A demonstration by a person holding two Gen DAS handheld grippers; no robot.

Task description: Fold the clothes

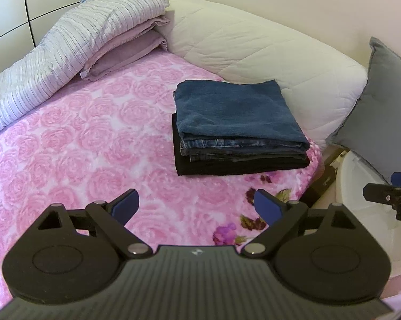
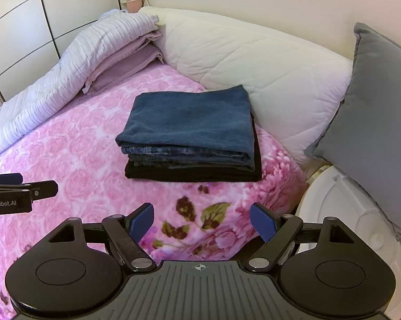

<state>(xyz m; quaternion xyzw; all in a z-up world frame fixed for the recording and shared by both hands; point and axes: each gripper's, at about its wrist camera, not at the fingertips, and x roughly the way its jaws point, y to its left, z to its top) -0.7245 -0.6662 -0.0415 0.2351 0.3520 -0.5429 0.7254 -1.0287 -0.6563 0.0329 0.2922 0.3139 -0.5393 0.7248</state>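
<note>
A stack of folded clothes point(image 1: 238, 125) point(image 2: 189, 133) lies on the pink rose-patterned blanket point(image 1: 80, 138) point(image 2: 75, 144): a blue garment on top, jeans under it, a black garment at the bottom. My left gripper point(image 1: 197, 208) hovers open over the blanket, in front of the stack, holding nothing. My right gripper point(image 2: 203, 224) is open too, empty, also short of the stack. In the left wrist view the right gripper pokes in at the right edge; the left gripper shows at the left edge of the right wrist view.
A white quilted duvet point(image 1: 254, 42) point(image 2: 254, 58) runs along the wall behind the stack. Striped and lilac bedding point(image 1: 67, 53) point(image 2: 80, 58) is heaped at the left. A grey cushion point(image 1: 374, 101) point(image 2: 368, 122) leans above a white plastic container point(image 2: 347, 213) beside the bed.
</note>
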